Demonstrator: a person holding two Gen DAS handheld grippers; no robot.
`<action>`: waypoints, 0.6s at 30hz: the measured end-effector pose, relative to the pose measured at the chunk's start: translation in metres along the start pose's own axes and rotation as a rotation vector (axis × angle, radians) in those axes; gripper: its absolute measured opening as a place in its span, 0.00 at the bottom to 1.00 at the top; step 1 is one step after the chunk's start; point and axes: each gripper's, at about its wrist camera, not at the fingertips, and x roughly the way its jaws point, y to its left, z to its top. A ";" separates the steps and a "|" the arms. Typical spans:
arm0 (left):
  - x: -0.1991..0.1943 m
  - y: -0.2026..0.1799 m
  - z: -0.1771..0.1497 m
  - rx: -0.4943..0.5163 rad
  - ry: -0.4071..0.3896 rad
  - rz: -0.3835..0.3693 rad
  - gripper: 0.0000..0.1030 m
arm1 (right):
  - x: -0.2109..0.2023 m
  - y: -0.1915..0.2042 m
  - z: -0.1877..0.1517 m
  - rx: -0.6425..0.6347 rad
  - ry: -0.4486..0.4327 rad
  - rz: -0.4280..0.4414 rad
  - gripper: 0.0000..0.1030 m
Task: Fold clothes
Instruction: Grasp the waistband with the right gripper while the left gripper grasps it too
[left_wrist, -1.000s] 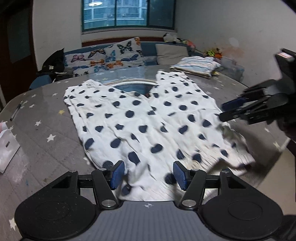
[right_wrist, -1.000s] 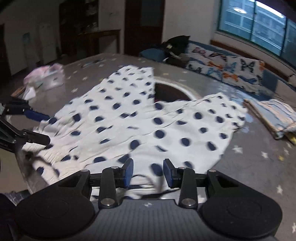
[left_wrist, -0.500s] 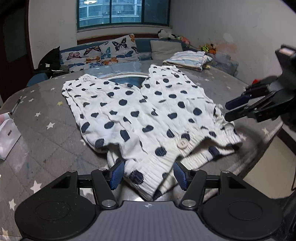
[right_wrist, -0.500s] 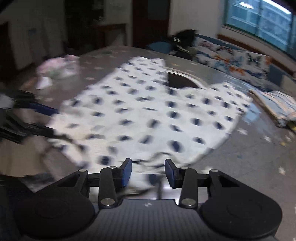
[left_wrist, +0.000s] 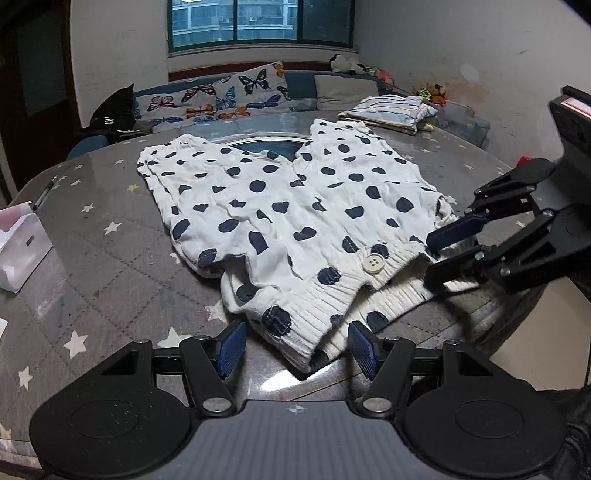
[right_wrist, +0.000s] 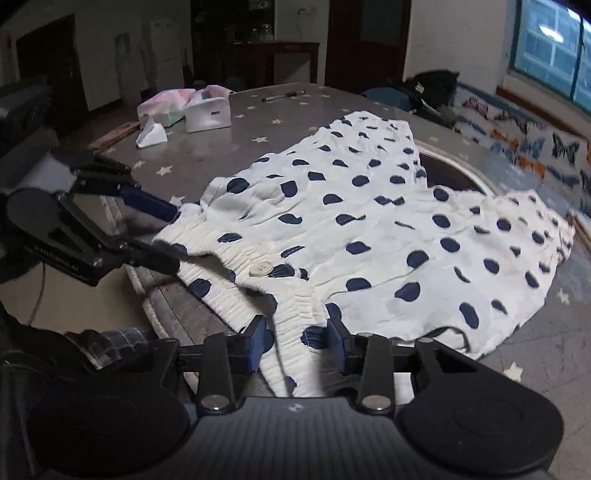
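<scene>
A white cardigan with navy dots (left_wrist: 295, 206) lies spread on the round grey star-patterned table (left_wrist: 110, 280), its ribbed hem and one white button (left_wrist: 373, 264) toward me. My left gripper (left_wrist: 297, 347) straddles the bunched hem. Its jaws are opening and the pads stand clear of the cloth. From the right wrist view the left gripper (right_wrist: 175, 238) sits at the hem's left corner. My right gripper (right_wrist: 295, 339) has a ribbed fold of the cardigan (right_wrist: 369, 229) between its closing jaws, not pinched. The right gripper (left_wrist: 430, 258) also shows at the hem's right end.
A folded striped garment (left_wrist: 388, 110) lies at the table's far right. A white pouch (right_wrist: 207, 114), tissues (right_wrist: 151, 133) and a pen (right_wrist: 282, 96) sit on the far side. A sofa with butterfly cushions (left_wrist: 221, 96) stands behind. The table edge (right_wrist: 147, 291) runs just under the hem.
The cardigan has slid toward both grippers and its hem now bunches near the table edge. The right gripper has moved in onto the hem and its jaws have narrowed.
</scene>
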 end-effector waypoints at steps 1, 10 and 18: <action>0.000 0.000 0.000 -0.002 -0.001 0.004 0.63 | -0.001 0.001 0.000 -0.003 -0.003 -0.011 0.17; -0.004 -0.001 -0.005 0.016 -0.022 0.024 0.57 | -0.030 -0.007 0.002 0.028 -0.066 -0.066 0.03; -0.008 -0.004 -0.006 0.059 -0.051 0.020 0.37 | -0.044 -0.006 -0.004 -0.017 -0.042 -0.112 0.02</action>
